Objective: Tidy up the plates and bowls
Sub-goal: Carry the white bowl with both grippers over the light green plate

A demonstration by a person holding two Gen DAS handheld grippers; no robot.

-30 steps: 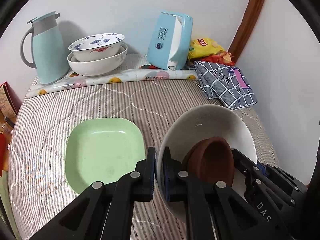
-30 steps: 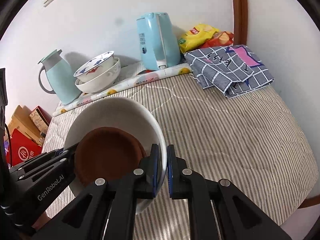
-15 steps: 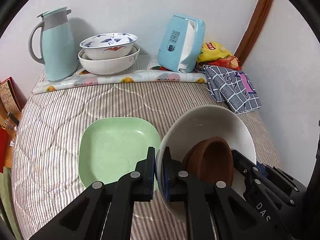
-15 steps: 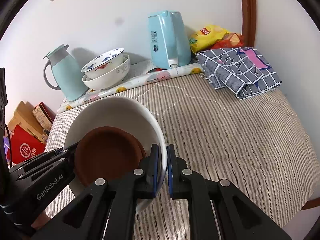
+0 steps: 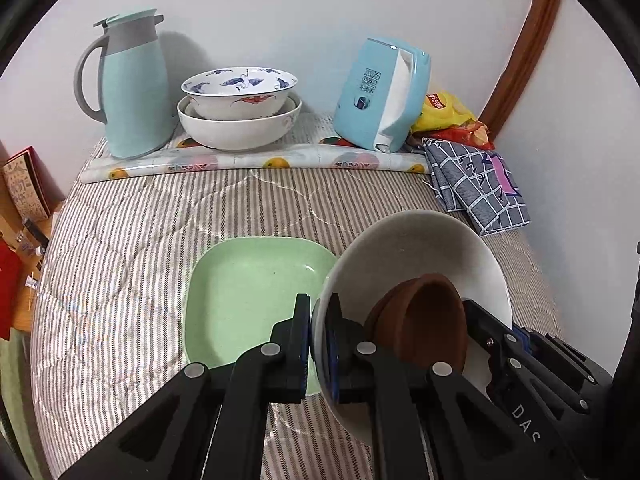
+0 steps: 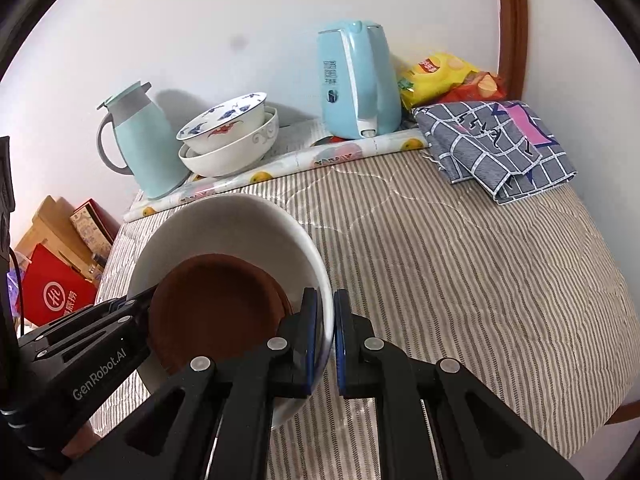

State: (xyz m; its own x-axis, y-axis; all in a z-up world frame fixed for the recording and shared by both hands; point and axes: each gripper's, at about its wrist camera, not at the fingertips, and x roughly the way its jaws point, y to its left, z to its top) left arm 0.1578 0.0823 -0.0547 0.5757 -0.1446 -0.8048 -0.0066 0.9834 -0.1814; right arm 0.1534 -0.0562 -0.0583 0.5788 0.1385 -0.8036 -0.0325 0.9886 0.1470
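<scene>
Both grippers pinch opposite sides of the rim of a large white bowl (image 5: 420, 248), held tilted above the striped table. My left gripper (image 5: 319, 316) is shut on its left rim; my right gripper (image 6: 326, 312) is shut on its right rim. A brown bowl (image 5: 424, 320) lies inside the white bowl (image 6: 224, 232), also seen in the right wrist view (image 6: 216, 304). A pale green square plate (image 5: 248, 296) lies on the table just left of the white bowl. Two nested bowls, a blue-patterned one (image 5: 240, 90) in a white one (image 5: 240, 132), stand at the back.
A teal thermos jug (image 5: 128, 88) stands back left, a blue electric kettle (image 5: 380, 96) back right on a fruit-print mat (image 5: 256, 160). Snack bags (image 5: 448, 116) and a folded checked cloth (image 5: 480, 184) lie at the right. Boxes (image 6: 60, 264) stand past the table's left edge.
Both grippers have carried the white bowl with the brown bowl leftward and toward the back. The green plate now lies closer under the left gripper.
</scene>
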